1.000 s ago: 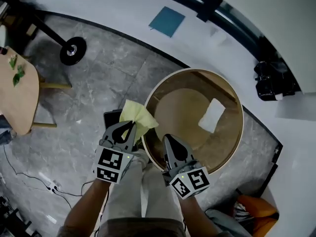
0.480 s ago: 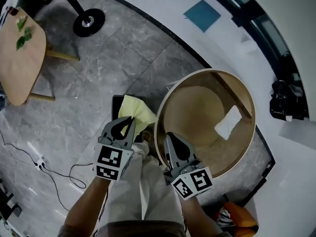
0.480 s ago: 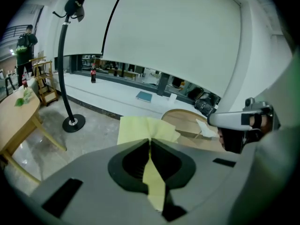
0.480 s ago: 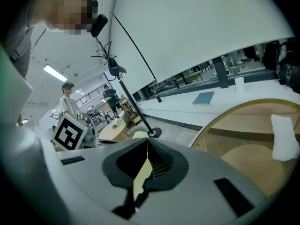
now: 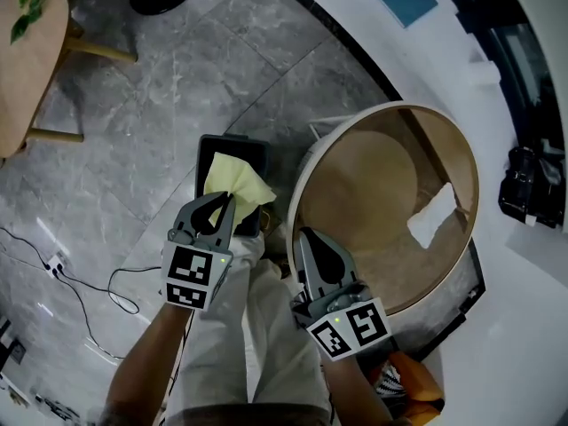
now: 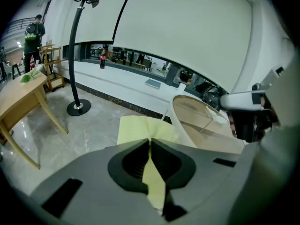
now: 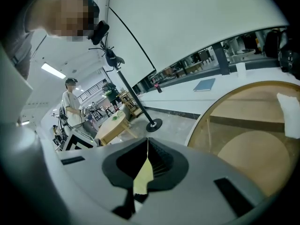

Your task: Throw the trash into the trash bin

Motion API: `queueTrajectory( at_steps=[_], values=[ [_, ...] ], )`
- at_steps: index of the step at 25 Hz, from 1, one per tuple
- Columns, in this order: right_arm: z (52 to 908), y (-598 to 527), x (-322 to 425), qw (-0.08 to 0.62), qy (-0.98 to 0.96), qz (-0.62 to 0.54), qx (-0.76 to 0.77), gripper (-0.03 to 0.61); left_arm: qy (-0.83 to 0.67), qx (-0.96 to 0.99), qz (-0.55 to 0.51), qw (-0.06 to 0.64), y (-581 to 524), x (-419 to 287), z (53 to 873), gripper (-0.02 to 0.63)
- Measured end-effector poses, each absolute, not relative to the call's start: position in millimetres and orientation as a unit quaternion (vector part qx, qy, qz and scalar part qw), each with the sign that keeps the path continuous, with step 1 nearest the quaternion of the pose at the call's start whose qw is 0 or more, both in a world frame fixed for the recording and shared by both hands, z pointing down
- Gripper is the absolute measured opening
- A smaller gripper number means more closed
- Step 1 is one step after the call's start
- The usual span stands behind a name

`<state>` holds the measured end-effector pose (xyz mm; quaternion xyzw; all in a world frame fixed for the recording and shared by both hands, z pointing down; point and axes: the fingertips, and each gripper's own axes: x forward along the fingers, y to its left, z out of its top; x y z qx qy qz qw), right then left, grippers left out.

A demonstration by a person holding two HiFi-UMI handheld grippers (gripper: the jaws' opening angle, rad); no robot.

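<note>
The left gripper [image 5: 225, 201] is clamped on a crumpled pale-yellow paper sheet [image 5: 232, 183], held just ahead of its tips over the small black rectangular trash bin [image 5: 232, 140]. The right gripper [image 5: 305, 236], jaws together, hangs beside it at the rim of a big round wooden tub [image 5: 364, 180].

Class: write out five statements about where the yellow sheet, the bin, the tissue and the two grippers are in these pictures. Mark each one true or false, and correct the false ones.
1. The left gripper is clamped on a yellow sheet. True.
2. The yellow sheet lies loose at the bottom of the black bin. False: the left gripper holds it over the bin.
3. A white tissue lies inside the round wooden tub. True.
4. The right gripper has its jaws wide apart. False: they are together.
5. The black bin stands inside the tub. False: it stands on the floor beside it.
</note>
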<state>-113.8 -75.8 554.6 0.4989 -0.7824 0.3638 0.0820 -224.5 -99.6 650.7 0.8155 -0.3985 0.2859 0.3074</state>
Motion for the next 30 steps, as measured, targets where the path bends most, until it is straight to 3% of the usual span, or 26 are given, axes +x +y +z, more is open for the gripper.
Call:
queueTrajectory(
  at_steps=[12,15,18,30],
  values=[
    [556.3,-76.1,-120.8,0.083,-0.778,0.367,0.502,0.019,-0.376,0.816,0.315,0.306,-87.9,-233.3,681.9,0.035],
    [555.2,-75.3,-119.6,0.084,-0.777,0.367,0.504,0.019,-0.374,0.812,0.317,0.316,-85.7,-233.8,686.0,0.089],
    [555.8,-75.3,-118.2,0.082,-0.775,0.369,0.507,0.019,-0.371,0.812,0.325,0.313,-85.6,-233.8,688.6,0.104],
    [554.8,-76.9,-113.2,0.071,-0.766,0.373,0.519,0.020,-0.381,0.811,0.320,0.309,-98.1,-233.0,676.0,0.106]
  ],
)
